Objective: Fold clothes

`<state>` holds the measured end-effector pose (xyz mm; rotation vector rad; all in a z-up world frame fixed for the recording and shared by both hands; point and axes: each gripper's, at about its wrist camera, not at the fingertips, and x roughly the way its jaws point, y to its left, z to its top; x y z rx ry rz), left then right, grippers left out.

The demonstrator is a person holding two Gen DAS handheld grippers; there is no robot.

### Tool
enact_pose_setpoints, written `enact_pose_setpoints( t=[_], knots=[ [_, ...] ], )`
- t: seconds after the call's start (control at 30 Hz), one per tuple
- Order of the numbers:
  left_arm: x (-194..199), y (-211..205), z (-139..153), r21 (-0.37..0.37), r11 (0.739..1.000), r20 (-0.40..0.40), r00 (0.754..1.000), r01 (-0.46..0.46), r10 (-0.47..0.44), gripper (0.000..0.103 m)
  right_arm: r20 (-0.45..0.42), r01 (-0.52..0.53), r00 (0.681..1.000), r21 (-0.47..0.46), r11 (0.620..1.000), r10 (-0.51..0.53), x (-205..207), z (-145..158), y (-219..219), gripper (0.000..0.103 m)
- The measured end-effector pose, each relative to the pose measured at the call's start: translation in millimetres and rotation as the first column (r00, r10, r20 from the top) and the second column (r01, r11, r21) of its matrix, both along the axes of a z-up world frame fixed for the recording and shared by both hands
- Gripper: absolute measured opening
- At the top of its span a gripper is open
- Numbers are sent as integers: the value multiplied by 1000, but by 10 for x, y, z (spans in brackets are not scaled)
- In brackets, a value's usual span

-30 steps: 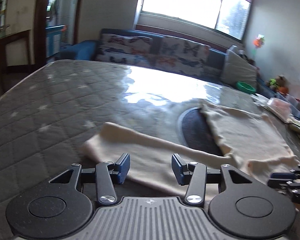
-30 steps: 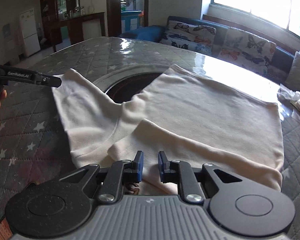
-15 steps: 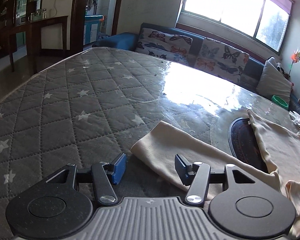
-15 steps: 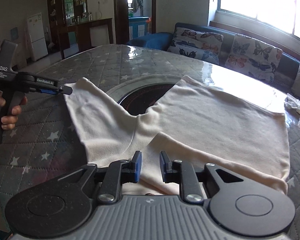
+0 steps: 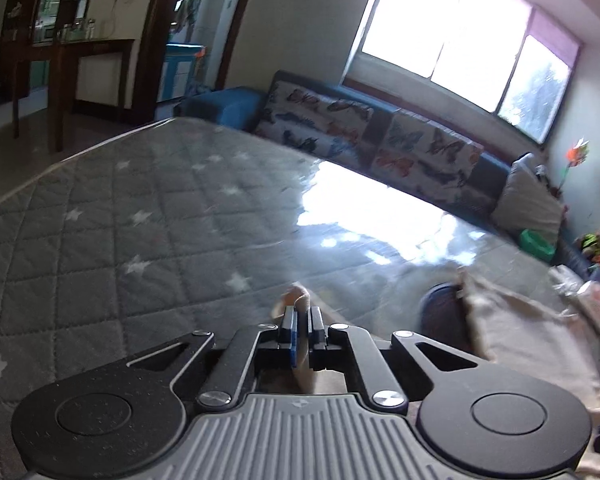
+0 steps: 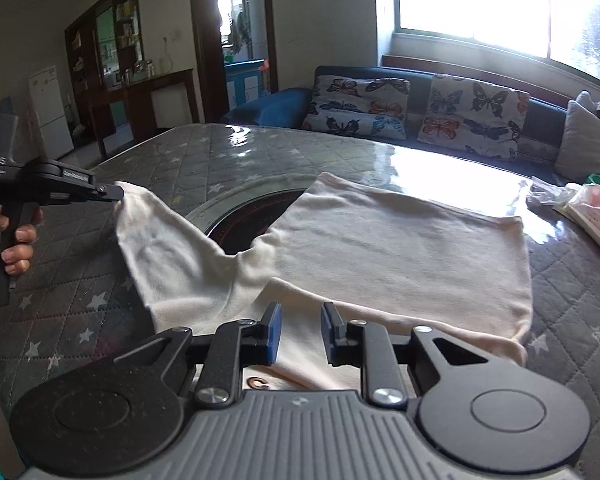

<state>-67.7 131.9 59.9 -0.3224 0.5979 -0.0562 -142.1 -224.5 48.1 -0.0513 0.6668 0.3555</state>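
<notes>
A cream long-sleeved top (image 6: pixel 400 248) lies spread on the grey quilted table (image 6: pixel 172 160), body to the right, one sleeve to the left. My left gripper (image 5: pixel 303 318) is shut on the sleeve cuff (image 5: pixel 296 300) and holds it a little above the table; it also shows at the left of the right wrist view (image 6: pixel 116 192), with the sleeve (image 6: pixel 168 248) hanging from it. My right gripper (image 6: pixel 300 330) is open and empty over the near folded sleeve edge (image 6: pixel 340 320).
A dark round hob (image 6: pixel 252 220) is set into the table, partly under the top. A small pile of cloth and paper (image 6: pixel 580 208) lies at the far right. A butterfly-print sofa (image 6: pixel 420 116) runs behind the table.
My left gripper went from open over the sleeve end to shut on the cuff and has lifted it. My right gripper has opened wider and stayed over the near sleeve.
</notes>
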Motion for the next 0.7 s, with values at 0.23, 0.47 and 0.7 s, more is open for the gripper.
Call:
enact_pose_setpoints(
  t=[0.23,0.47,0.7],
  knots=[
    [-135,-634,508,-54,975,115,972,214,-207,5,17,85,996,49,995,-86,-79,49,-323,21],
    [-216,-1471,721,-105,888,163,889,447,-428,5,28,164,986,94,982,-167,-162,82,-641,21],
    [-232,-2200,579,-110,797,130,804,594,-581,5,23,234,971,121,965,-238,-266,68,-920,21]
  ],
)
